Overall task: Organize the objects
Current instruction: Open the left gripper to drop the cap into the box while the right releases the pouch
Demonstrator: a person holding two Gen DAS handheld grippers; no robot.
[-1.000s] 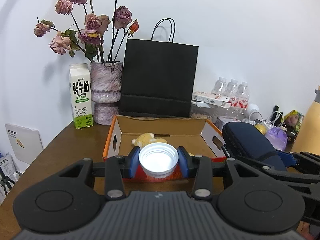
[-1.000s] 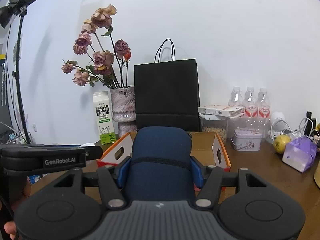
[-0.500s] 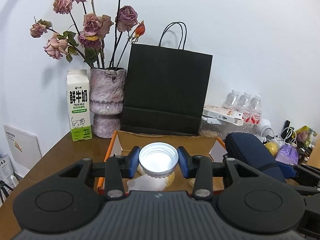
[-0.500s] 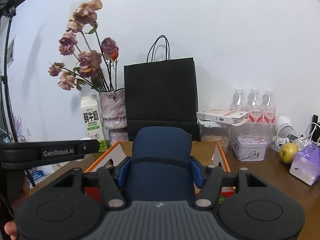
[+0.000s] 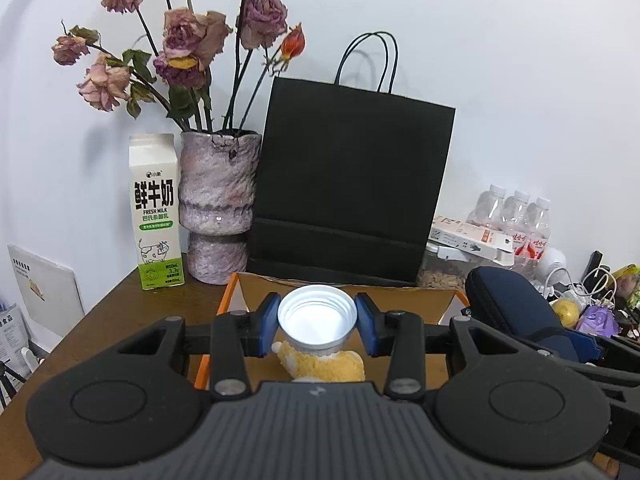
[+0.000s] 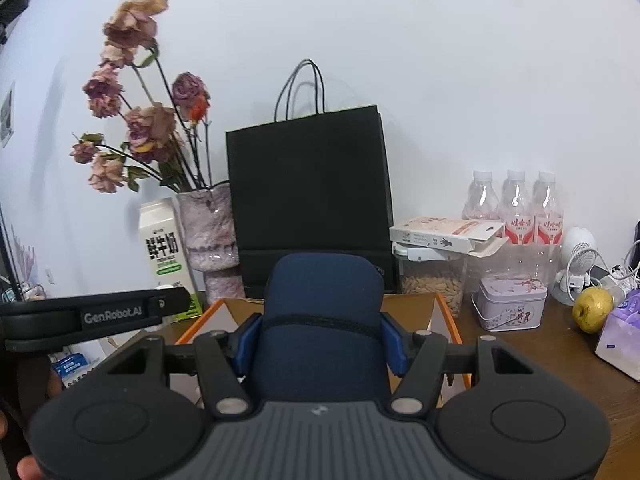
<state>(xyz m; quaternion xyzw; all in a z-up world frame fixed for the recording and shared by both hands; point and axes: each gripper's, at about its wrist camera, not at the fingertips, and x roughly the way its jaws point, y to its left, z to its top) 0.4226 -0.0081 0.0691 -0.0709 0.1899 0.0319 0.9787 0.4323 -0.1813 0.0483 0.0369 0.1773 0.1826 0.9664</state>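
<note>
Left wrist view shows the left gripper (image 5: pixel 317 322) clamped on a white-capped bottle (image 5: pixel 317 320) above a yellow plush toy (image 5: pixel 320 366) in the cardboard box (image 5: pixel 256 288). Only the right wrist view shows the right gripper (image 6: pixel 320 344) squeezing the navy case (image 6: pixel 322 312) and a floral tin (image 6: pixel 510 304) beside the box.

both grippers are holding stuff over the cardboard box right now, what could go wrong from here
The left gripper pinches a white-capped jar only at its cap, right above the yellow plush toy in the cardboard box; set down on it, the jar would likely tip. The right gripper holds a bulky navy case close beside the left one; lowering both at once could make them bump.
</note>
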